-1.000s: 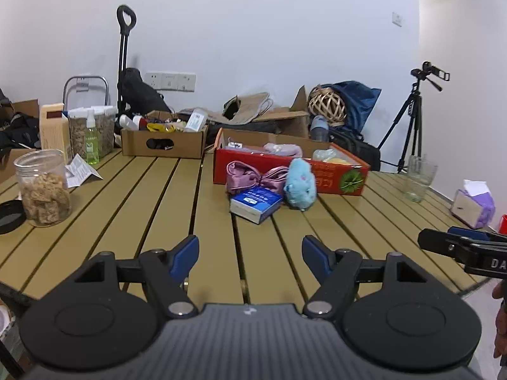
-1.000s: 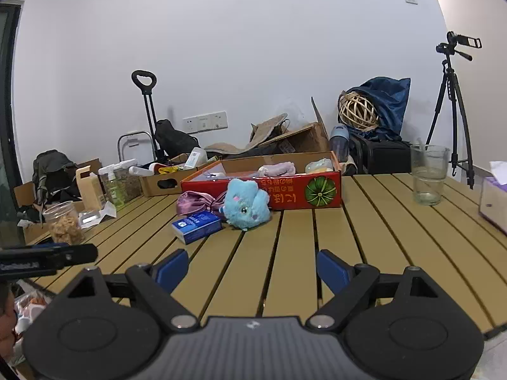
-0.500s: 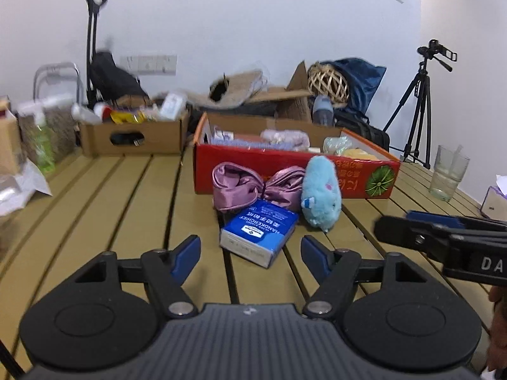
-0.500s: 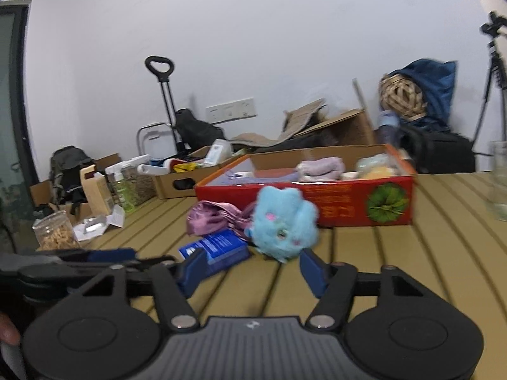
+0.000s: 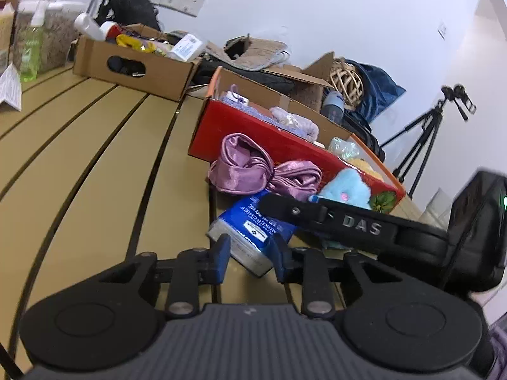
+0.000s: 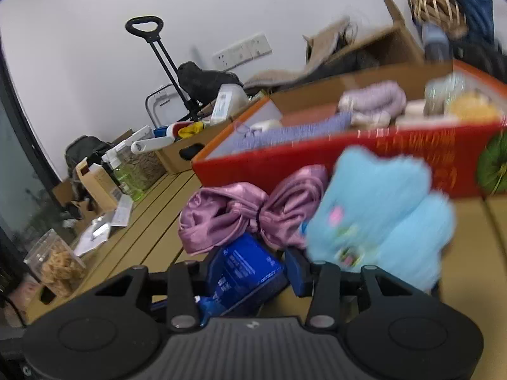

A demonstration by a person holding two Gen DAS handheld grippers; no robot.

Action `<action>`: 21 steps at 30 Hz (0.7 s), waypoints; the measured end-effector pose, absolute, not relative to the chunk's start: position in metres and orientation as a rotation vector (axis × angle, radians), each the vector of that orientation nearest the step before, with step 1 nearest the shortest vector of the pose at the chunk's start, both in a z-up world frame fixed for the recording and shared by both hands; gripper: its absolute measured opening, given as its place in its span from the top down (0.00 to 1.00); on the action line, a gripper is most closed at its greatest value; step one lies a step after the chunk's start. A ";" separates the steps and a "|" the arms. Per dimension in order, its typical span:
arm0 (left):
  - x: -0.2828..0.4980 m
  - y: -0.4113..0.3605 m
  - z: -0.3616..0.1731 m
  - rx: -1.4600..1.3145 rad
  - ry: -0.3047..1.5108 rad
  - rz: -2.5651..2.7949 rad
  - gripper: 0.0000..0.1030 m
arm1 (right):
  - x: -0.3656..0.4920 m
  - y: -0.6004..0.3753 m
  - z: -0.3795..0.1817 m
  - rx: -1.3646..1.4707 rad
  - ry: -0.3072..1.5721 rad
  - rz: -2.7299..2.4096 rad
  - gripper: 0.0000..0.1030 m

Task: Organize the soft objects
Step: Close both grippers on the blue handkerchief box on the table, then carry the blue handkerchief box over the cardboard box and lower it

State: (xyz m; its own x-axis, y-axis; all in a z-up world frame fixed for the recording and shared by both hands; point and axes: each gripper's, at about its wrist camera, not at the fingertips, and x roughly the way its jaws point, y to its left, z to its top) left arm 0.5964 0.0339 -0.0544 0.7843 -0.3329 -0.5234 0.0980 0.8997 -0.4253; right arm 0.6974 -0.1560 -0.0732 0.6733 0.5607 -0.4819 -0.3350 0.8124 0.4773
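Observation:
A blue tissue pack [image 5: 253,228] lies on the slatted table, with a pink satin bow [image 5: 253,169] and a light blue plush toy [image 5: 345,188] behind it, all in front of a red box [image 5: 263,133] of soft items. My left gripper [image 5: 250,258] has its jaws on both sides of the pack's near end, seemingly touching it. My right gripper [image 6: 247,272] also straddles the pack [image 6: 244,269], jaws apart, beside the blurred plush [image 6: 380,221] and bow [image 6: 240,215]. The right gripper's black finger crosses over the pack in the left wrist view [image 5: 332,218].
A brown cardboard box [image 5: 133,63] of bottles stands at the back left. A green spray bottle [image 5: 30,53] and paper are at the far left. A jar of snacks [image 6: 57,262] sits at the table's left edge. A tripod [image 5: 424,145] stands beyond the table.
Both grippers have moved forward and down to the blue tissue pack. The left jaws have narrowed around it. The right gripper now reaches over the pack from the right.

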 end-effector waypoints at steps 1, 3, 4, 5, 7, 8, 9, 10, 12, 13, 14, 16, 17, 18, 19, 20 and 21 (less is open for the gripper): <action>0.595 0.036 -0.055 -0.410 0.631 -0.242 0.77 | 0.695 -0.160 -0.073 0.390 0.668 0.517 0.66; 0.586 0.038 -0.054 -0.446 0.642 -0.258 0.78 | 0.682 -0.170 -0.072 0.420 0.676 0.515 0.75; 0.580 0.038 -0.055 -0.460 0.649 -0.273 0.78 | 0.672 -0.175 -0.072 0.440 0.682 0.512 0.77; 0.573 0.036 -0.054 -0.471 0.656 -0.288 0.78 | 0.660 -0.181 -0.073 0.457 0.681 0.509 0.78; 0.556 0.031 -0.055 -0.482 0.673 -0.328 0.78 | 0.626 -0.193 -0.074 0.472 0.668 0.484 0.78; 0.547 0.027 -0.055 -0.480 0.676 -0.340 0.78 | 0.611 -0.201 -0.075 0.476 0.667 0.474 0.78; 0.538 0.023 -0.054 -0.477 0.680 -0.353 0.78 | 0.594 -0.207 -0.076 0.490 0.667 0.463 0.78; 0.530 0.019 -0.053 -0.470 0.682 -0.365 0.78 | 0.581 -0.213 -0.078 0.505 0.669 0.452 0.78; 0.517 0.011 -0.052 -0.461 0.689 -0.381 0.78 | 0.554 -0.221 -0.076 0.515 0.668 0.430 0.78; 0.512 0.008 -0.051 -0.456 0.692 -0.392 0.78 | 0.545 -0.224 -0.075 0.509 0.664 0.424 0.79; 0.508 0.004 -0.051 -0.446 0.693 -0.401 0.77 | 0.536 -0.227 -0.073 0.500 0.664 0.419 0.79; 0.503 0.001 -0.053 -0.439 0.699 -0.403 0.74 | 0.525 -0.232 -0.069 0.485 0.663 0.421 0.79; 0.502 0.000 -0.054 -0.437 0.703 -0.403 0.71 | 0.522 -0.235 -0.068 0.489 0.658 0.418 0.78; 0.503 -0.002 -0.054 -0.436 0.705 -0.403 0.70 | 0.520 -0.238 -0.066 0.495 0.650 0.410 0.77; 0.503 -0.003 -0.054 -0.432 0.705 -0.406 0.68 | 0.520 -0.240 -0.065 0.496 0.643 0.402 0.77; 0.503 -0.003 -0.054 -0.430 0.703 -0.403 0.64 | 0.519 -0.242 -0.064 0.501 0.633 0.391 0.76; 0.504 -0.004 -0.054 -0.430 0.701 -0.397 0.61 | 0.520 -0.243 -0.063 0.506 0.625 0.384 0.76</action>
